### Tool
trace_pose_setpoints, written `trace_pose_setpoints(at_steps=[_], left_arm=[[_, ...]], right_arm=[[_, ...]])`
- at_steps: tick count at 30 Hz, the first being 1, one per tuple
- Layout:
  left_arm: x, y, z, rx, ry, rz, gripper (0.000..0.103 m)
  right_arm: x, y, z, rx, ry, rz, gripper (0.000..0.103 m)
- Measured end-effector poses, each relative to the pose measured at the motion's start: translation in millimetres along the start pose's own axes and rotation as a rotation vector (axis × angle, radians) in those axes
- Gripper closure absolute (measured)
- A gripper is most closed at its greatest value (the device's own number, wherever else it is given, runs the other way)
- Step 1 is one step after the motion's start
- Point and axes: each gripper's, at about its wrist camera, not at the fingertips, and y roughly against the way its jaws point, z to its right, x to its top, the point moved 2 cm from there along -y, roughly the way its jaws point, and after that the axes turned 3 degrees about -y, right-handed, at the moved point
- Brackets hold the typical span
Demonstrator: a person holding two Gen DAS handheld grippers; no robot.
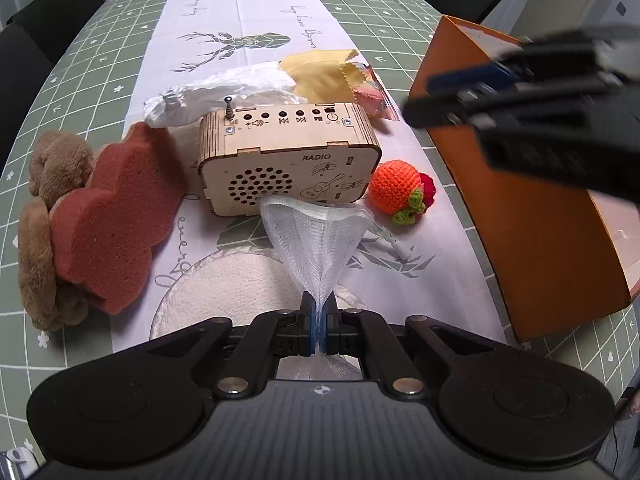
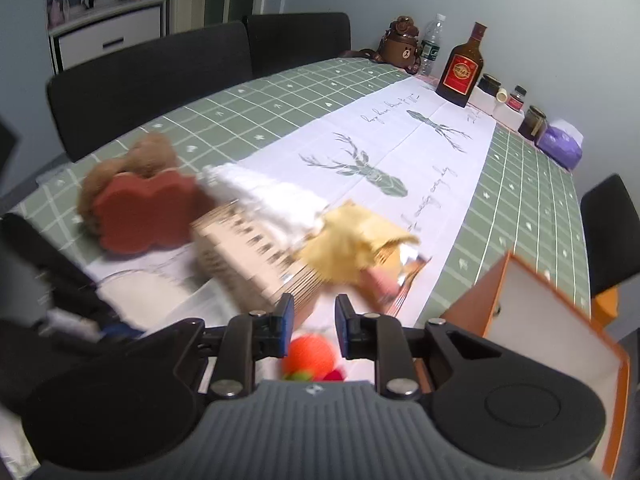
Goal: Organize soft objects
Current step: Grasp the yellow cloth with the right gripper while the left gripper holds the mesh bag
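The left gripper [image 1: 319, 312] pinches a mesh net [image 1: 316, 236]; the right gripper [image 2: 314, 320] hangs spread, empty. Next, probably, the net goes into the orange box [image 1: 532, 216].

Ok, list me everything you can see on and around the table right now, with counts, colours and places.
Mesh foam sleeve: 1, white, pinched in the left gripper.
Wooden radio: 1, pale wood, mid-table.
Sponge: 1, reddish brown, left of radio.
Plush toy: 1, brown, behind the sponge.
Crochet fruit: 1, orange with red and green, right of radio.
Plastic bag: 1, white, behind radio.
Cloth: 1, yellow, behind radio.
Box: 1, orange, open, at the right.
Glass plate: 1, clear, near edge.
Liquor bottle: 1, brown with red label, far end.
Chairs: several, black, around the table.
Left gripper: shut.
Right gripper: open, empty.
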Motion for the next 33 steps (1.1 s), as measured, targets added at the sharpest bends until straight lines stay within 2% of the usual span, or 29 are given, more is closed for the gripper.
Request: trace_pose_setpoints(at_steps=[6,10,14,18,20,25,33], left_arm=[[12,-8,5,-0.006,-0.038,-0.059,0.100],[19,-14,3,-0.006,-0.045,-0.082,0.100],[23,-17,1,-0.003,-0.048,-0.090,0.100],[26,-19,0,-0.003,-0.044,-0.091,0.100],[27,-20,0,0.000,-0.045,-0.093,0.100],[28,-20,-2,0.006,-0.039,-0.088,0.100],[25,-12,-2,0.009,-0.033,-0.063,0.100]], right_arm=[[28,-47,11,-0.096,0.121,-0.046,0.073],[40,-69,16,-0.065,0.132,-0.068,0.058],[47,-88,20,-0.043,0.119,-0.099,0.059],[51,-103,25,-0.040,0.107,-0.125,0.063],[50,-107,27,-0.035,0.098,-0.136,0.082],[48,-107,30,-0.020,0.069,-0.130,0.101],[52,-87,31,-0.033,0.048,-0.086,0.103]])
